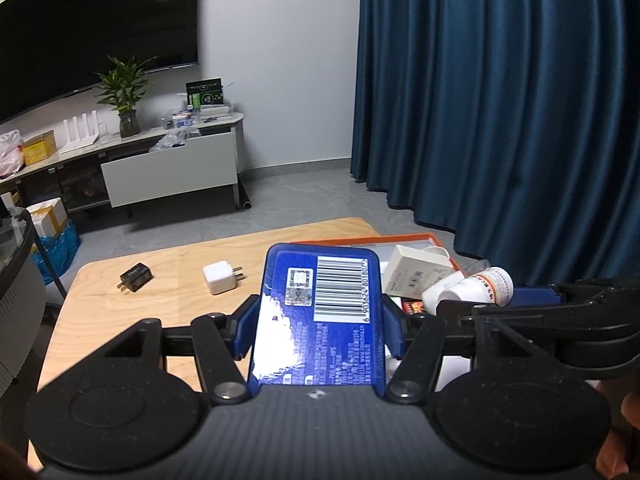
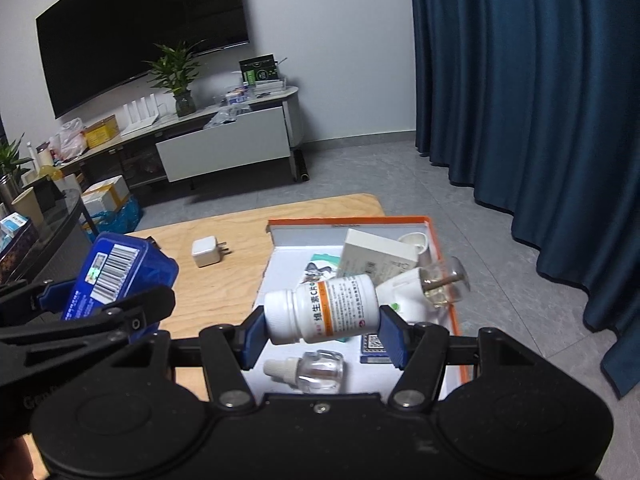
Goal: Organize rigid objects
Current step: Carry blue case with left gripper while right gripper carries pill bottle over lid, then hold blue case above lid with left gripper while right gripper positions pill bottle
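Observation:
My left gripper [image 1: 318,326] is shut on a blue plastic box [image 1: 320,312] with a barcode label, held above the wooden table [image 1: 160,264]; the box also shows in the right wrist view [image 2: 120,276]. My right gripper [image 2: 322,330] is shut on a white pill bottle [image 2: 324,314] lying sideways, held over the orange-rimmed tray [image 2: 352,222]. The bottle also shows in the left wrist view [image 1: 472,286]. A white charger [image 1: 220,278] and a black charger [image 1: 135,277] lie on the table.
The tray holds a white carton [image 2: 376,258], a clear dropper bottle [image 2: 308,370], a glass bulb device [image 2: 436,280] and a white cup [image 2: 414,242]. A dark blue curtain [image 2: 520,100] hangs right. A TV cabinet [image 2: 224,148] stands beyond the table.

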{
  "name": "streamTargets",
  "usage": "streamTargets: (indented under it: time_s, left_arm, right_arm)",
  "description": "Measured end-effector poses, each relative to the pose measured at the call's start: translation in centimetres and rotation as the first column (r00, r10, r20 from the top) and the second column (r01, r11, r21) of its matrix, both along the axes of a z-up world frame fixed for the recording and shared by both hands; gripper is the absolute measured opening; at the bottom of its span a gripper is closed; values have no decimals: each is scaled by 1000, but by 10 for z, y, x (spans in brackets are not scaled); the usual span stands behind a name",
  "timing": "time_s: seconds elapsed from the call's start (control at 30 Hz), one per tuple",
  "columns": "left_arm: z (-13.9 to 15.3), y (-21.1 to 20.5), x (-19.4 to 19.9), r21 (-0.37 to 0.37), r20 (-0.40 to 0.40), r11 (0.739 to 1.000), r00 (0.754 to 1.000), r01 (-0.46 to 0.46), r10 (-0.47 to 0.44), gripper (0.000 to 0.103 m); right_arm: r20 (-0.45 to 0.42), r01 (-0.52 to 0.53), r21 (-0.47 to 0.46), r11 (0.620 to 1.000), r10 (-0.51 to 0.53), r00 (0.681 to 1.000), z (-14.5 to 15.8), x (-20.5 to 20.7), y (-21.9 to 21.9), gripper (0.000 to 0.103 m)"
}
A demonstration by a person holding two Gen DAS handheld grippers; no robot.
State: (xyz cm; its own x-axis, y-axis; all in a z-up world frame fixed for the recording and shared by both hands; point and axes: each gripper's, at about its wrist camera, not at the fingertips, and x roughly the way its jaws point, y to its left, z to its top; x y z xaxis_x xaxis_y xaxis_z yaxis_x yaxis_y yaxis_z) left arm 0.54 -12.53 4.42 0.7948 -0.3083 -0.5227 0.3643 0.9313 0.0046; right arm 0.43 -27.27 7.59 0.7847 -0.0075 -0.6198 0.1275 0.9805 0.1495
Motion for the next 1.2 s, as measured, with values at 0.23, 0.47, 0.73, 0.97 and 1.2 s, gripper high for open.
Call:
streamTargets:
  time_s: [0.23, 0.47, 0.73, 0.97, 1.2]
  left_arm:
    - [0, -6, -2, 4, 5, 1000, 1000, 22, -22, 62]
    - [-1, -13, -3, 10, 12, 999, 999, 45, -45, 62]
    - [-2, -20, -1, 20, 15, 998, 998, 67, -68, 62]
    - [-3, -24, 4, 25, 23, 997, 997, 74, -75, 62]
    - [-5, -26, 6, 30, 16, 997, 997, 76, -76, 62]
  right_arm:
    - [2, 20, 4, 1000, -20, 1000, 1, -6, -7, 71]
    - [6, 42, 4, 999, -42, 999, 2, -10, -17, 71]
    - [4, 63, -1, 998, -63, 998, 1, -9, -24, 71]
    - [1, 67, 4, 998, -67, 998, -2, -6, -29, 71]
    - [-7, 71, 3, 997, -71, 997, -5, -3, -31, 71]
